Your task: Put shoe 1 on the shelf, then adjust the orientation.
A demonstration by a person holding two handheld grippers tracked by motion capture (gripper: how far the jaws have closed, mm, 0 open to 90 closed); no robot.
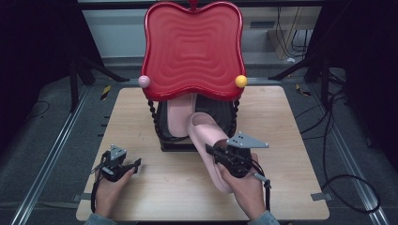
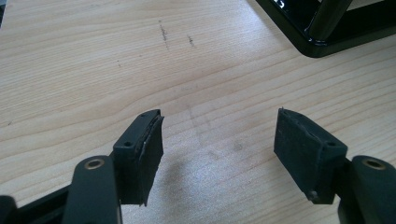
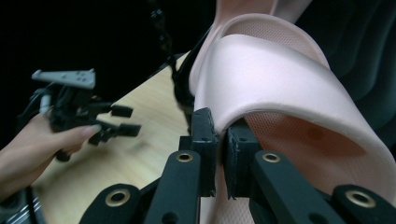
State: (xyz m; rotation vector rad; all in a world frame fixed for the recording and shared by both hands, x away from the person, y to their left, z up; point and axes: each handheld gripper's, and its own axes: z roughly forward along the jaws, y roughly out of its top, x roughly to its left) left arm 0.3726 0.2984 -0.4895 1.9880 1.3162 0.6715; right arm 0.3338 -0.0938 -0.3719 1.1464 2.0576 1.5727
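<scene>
You're looking down on a pale wooden bench (image 1: 155, 187) standing on grey carpeted floor (image 1: 42, 154), with metal rails (image 1: 47, 161) running along both sides of it. Black cables (image 1: 345, 187) loop over the floor on your right, tripod legs (image 1: 101, 68) splay out of the dark at both far corners, and yellow tape marks (image 1: 106, 92) sit by the bench's far corners. Straight ahead a light wall panel (image 1: 115, 33) catches the light while everything to either side stays black.
</scene>
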